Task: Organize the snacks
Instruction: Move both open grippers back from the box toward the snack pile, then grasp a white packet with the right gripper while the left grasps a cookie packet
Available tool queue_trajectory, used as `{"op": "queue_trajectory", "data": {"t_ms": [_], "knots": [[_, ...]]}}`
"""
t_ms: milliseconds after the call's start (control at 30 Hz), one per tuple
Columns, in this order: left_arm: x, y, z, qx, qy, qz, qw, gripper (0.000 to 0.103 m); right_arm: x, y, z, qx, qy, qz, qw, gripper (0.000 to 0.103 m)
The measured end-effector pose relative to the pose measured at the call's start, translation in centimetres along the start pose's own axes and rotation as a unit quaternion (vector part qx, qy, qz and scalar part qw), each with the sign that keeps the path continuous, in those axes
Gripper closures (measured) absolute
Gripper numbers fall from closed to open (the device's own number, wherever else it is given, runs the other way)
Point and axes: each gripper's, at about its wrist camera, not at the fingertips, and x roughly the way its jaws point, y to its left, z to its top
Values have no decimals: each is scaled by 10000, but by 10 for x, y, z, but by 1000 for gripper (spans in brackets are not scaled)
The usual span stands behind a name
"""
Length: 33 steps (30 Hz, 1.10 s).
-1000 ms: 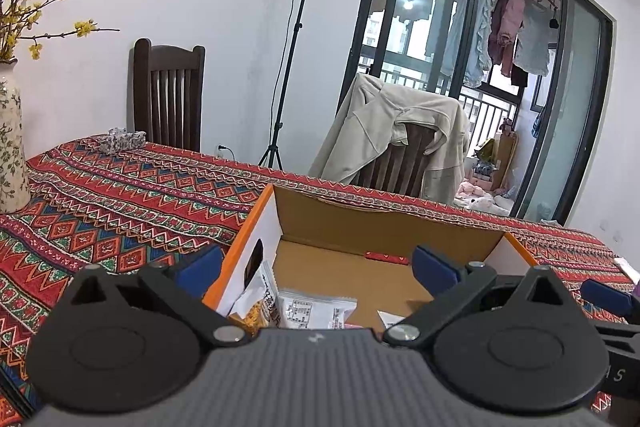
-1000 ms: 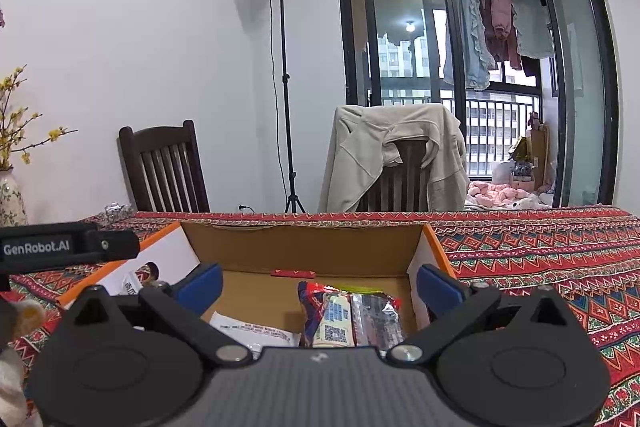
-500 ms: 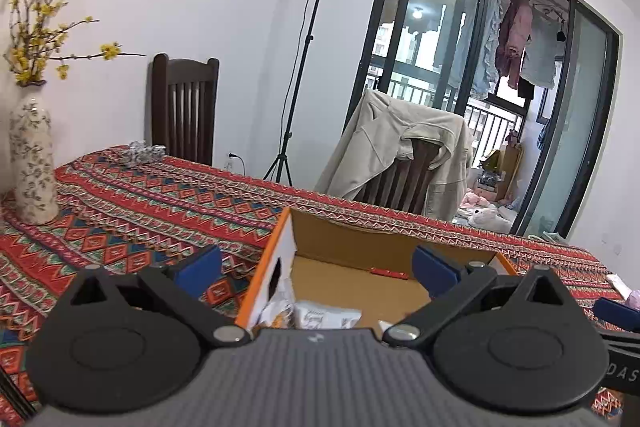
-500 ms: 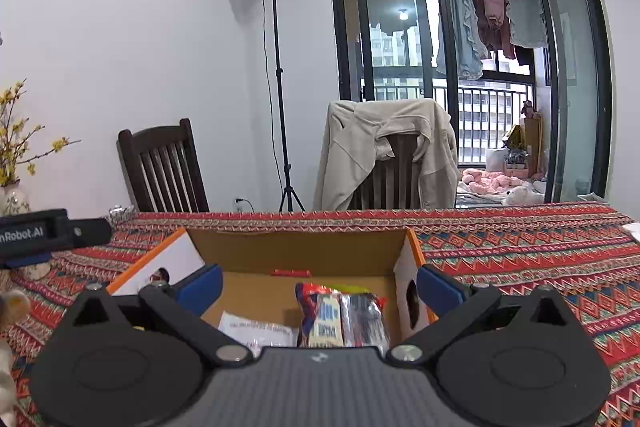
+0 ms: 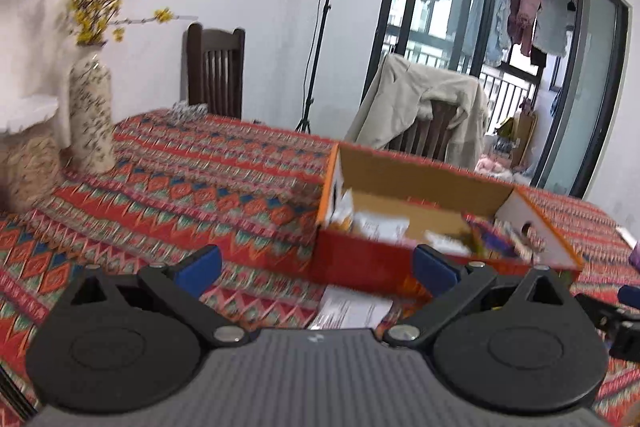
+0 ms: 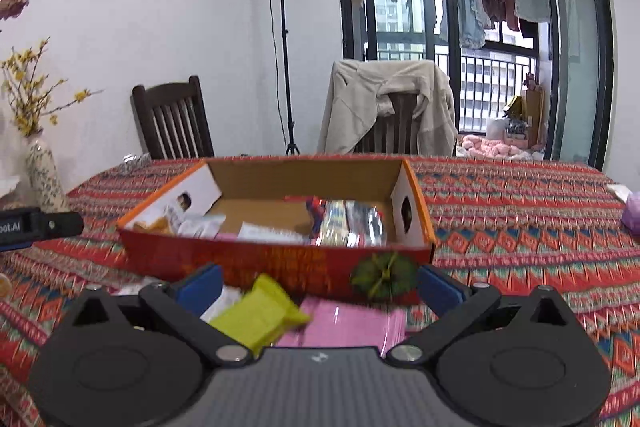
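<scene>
Over on the far left we've got a patterned vase (image 6: 42, 173) with yellow blossom twigs standing on the red zigzag tablecloth (image 6: 520, 227), and a dark wooden chair (image 6: 172, 119) behind the table. Our left gripper (image 5: 316, 265) hangs above the cloth with its blue-tipped fingers (image 5: 198, 263) spread wide and nothing between them; a white packet (image 5: 352, 311) lies flat on the cloth just in front of it. In the middle sits the open cardboard box (image 6: 276, 259), red front wall, orange rim, with several snack packets (image 6: 346, 223) already lying inside, a bit blurry. Our right gripper (image 6: 318, 287) is also wide open and empty, and right below it, outside the box and up against its front wall, lie a yellow-green packet (image 6: 258, 313) and a pink packet (image 6: 348, 325). A lamp stand (image 6: 282, 39) is behind the box, then a chair draped with a beige jacket (image 6: 384, 107), and on the far right edge something purple (image 6: 632, 213) on the cloth.
</scene>
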Motion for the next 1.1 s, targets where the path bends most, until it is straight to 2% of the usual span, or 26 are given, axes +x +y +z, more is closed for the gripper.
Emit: {"op": "queue_trajectory", "data": {"t_ms": [267, 400, 500, 600, 767, 833, 867, 900, 933, 1000, 1100], "knots": [[-11, 34, -41, -79, 299, 174, 9994, 0, -3, 7, -32, 30, 448, -4, 9990, 0], [-11, 42, -56, -62, 187, 227, 9995, 0, 2, 14, -41, 56, 631, 41, 9980, 0], [-14, 48, -58, -186, 63, 82, 9998, 0, 8, 17, -45, 41, 701, -44, 9975, 0], [-15, 45, -59, -131, 21, 89, 9999, 0, 15, 17, -48, 165, 816, -110, 9965, 2], [-19, 40, -61, -16, -93, 60, 9999, 0, 22, 18, -52, 228, 966, -46, 9951, 20], [-19, 41, -61, -23, -110, 41, 9999, 0, 21, 16, -54, 240, 976, 8, 9949, 36], [-19, 42, -61, -40, -106, 34, 9999, 0, 19, 14, -55, 271, 968, 64, 9949, 39], [-18, 43, -61, -62, -97, 28, 9999, 0, 18, 13, -56, 291, 962, 93, 9949, 48], [-18, 43, -61, -81, -87, 22, 9999, 0, 16, 12, -56, 281, 945, 91, 9951, 53], [-17, 45, -60, -121, -74, 19, 9999, 0, 13, 10, -57, 247, 913, 124, 9954, 55], [-17, 46, -61, -154, -73, 18, 9999, 0, 6, 7, -58, 258, 780, 197, 9964, 63]]}}
